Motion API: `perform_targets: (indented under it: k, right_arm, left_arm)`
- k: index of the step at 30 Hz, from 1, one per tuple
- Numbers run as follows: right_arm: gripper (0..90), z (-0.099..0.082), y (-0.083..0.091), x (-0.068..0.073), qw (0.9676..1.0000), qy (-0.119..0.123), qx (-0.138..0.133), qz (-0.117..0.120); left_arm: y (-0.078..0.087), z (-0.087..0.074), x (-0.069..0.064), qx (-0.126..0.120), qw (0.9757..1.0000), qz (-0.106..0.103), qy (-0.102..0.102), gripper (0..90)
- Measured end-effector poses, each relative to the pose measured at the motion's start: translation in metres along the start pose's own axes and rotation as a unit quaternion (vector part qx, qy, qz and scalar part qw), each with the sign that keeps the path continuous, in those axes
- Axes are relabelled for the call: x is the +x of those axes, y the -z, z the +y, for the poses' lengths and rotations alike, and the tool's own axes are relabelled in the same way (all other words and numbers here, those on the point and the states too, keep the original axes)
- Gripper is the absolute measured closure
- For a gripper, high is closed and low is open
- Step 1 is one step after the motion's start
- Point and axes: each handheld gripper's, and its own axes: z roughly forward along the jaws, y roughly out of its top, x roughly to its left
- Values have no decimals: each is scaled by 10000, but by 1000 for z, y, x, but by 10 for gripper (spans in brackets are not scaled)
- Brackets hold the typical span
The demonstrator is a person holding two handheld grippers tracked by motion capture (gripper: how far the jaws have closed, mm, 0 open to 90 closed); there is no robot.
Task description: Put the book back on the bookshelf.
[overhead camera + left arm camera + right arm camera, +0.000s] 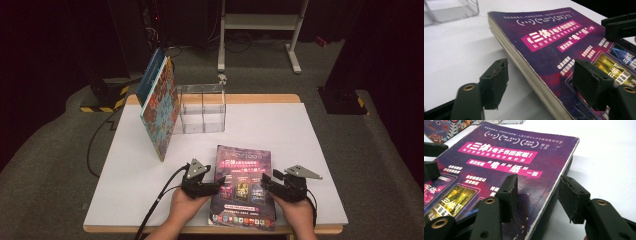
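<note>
- You are working at a white table [310,150], with your hands coming in from the bottom of the high view.
- A thick purple book [243,187] is lying flat at the lower centre of the high view, near the table's front edge, its cover facing up with pink banners and white lettering.
- Your left gripper [216,183] is sitting at the book's left edge, in the lower middle of the high view.
- In the left gripper view its jaws are standing apart and straddling the page edge of the book [554,55]: one jaw is over the bare table at the lower left, the other is over the cover at the lower right. Neither pad is pressing on it.
- Your right gripper [267,183] is sitting at the book's right edge, just right of centre in the high view.
- In the right gripper view its jaws are also standing apart across the book's [506,162] spine edge, one over the cover and one over the table, gripping nothing.
- A clear plastic box [202,107] is standing on the table above centre in the high view, well apart from the purple book.
- A colourful picture book [161,112] is leaning upright just left of that box, in the upper left.
</note>
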Motion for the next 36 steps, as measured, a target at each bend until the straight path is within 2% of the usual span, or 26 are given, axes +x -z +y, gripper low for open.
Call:
perform_targets:
  k: [2,5,8,11,12,13,20,25,29,32,35,36]
  right_arm:
    - [448,0,1,0,10000,27,-7,-77]
    - [403,0,3,-1,9998,60,36,-209]
    - [431,-1,4,0,9999,46,46,-122]
    - [435,-1,3,9,9996,252,78,-39]
    - [425,-1,1,13,9995,292,90,-81]
    - [423,0,0,16,9994,318,84,-122]
    - [429,-1,-1,15,9996,276,70,-35]
    - [429,-1,-1,15,9996,259,68,-22]
    - [429,-1,-1,15,9996,266,64,-22]
    - [429,-2,-1,15,9996,263,62,-25]
    - [429,-2,-1,15,9997,257,56,-24]
    - [428,-2,-1,15,9996,267,50,-27]
  left_arm:
    - [-3,0,0,93,9998,-88,153,233]
    - [-4,-1,0,135,9997,-144,142,226]
    - [-6,-1,-1,197,9993,-205,235,221]
    - [-7,-1,-1,261,9988,-260,317,217]
    - [-6,-1,0,298,9989,-247,277,210]
    - [-7,-2,0,266,9988,-235,324,198]
    - [-9,0,5,378,9979,-228,478,143]
    - [-13,-1,6,396,9964,-276,699,130]
    - [-13,0,7,463,9964,-281,650,131]
    - [-12,1,4,391,9970,-226,634,151]
    - [-8,2,2,259,9988,-121,392,217]
    - [-6,3,2,236,9992,-99,309,264]
